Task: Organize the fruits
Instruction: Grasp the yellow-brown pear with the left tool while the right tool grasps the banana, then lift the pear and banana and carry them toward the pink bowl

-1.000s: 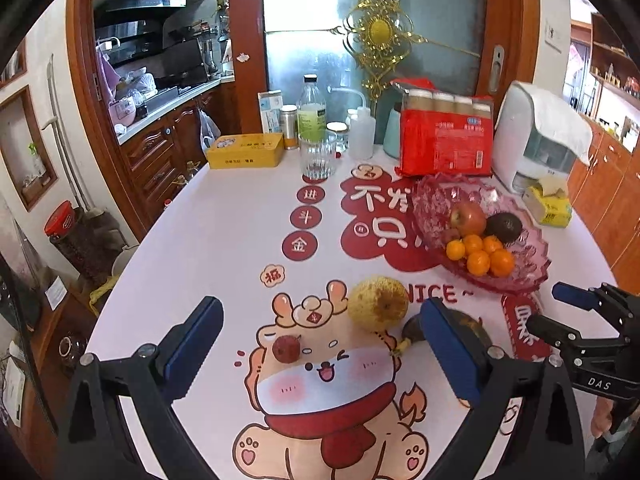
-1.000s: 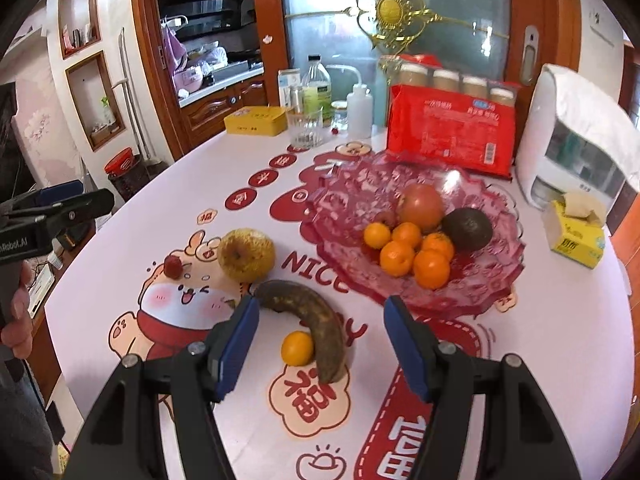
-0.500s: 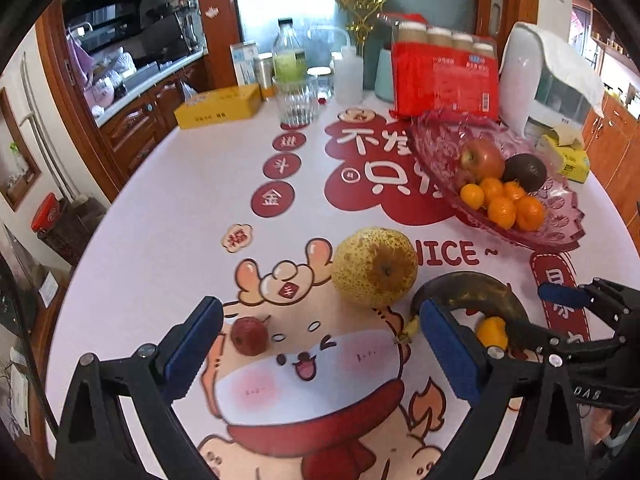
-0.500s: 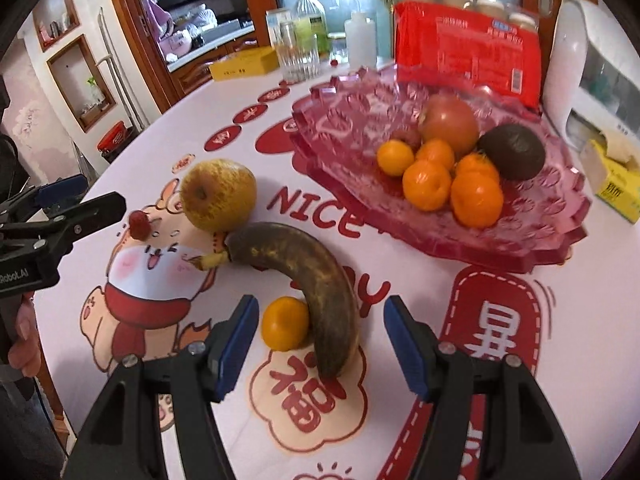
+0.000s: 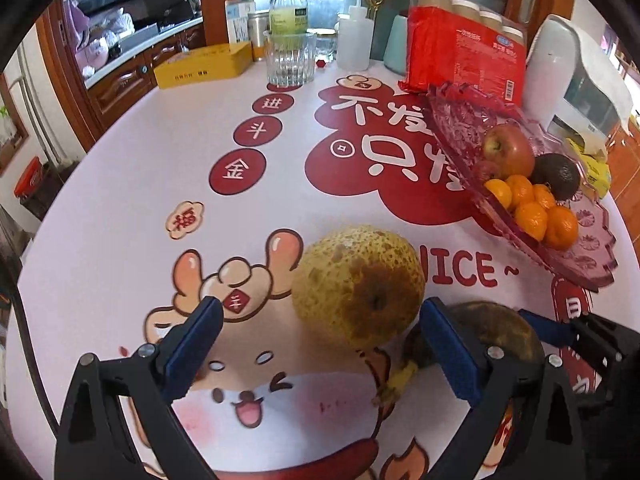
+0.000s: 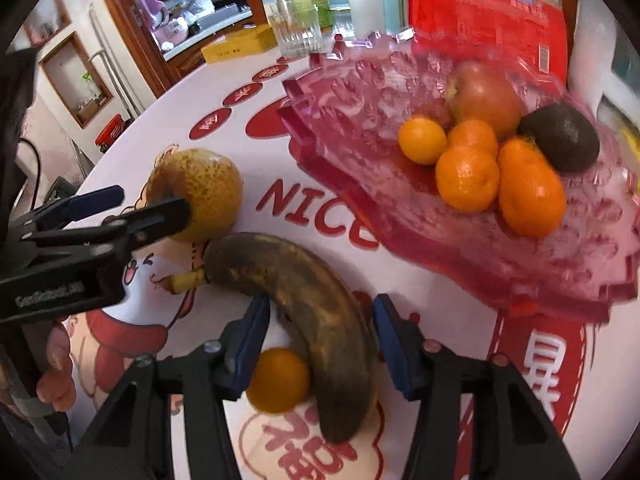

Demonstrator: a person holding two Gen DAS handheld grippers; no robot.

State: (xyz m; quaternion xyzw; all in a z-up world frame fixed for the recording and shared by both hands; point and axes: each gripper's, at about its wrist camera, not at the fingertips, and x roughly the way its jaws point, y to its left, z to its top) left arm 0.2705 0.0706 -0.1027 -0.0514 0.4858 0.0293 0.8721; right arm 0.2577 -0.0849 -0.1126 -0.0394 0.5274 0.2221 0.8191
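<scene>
Tablecloth [image 5: 120,208] bare leftward | right hand-held gripper [image 6: 316,344] closing astride banana [image 6: 312,304]

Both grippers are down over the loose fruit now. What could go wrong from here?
1. The right gripper is closing around the banana, which looks dark and overripe, so a hard squeeze may crush it.
2. A small orange touches the banana beside one finger; it may get nudged and roll away.
3. The left gripper is open, with the pear off-centre, near one finger; closing could push it aside.
</scene>
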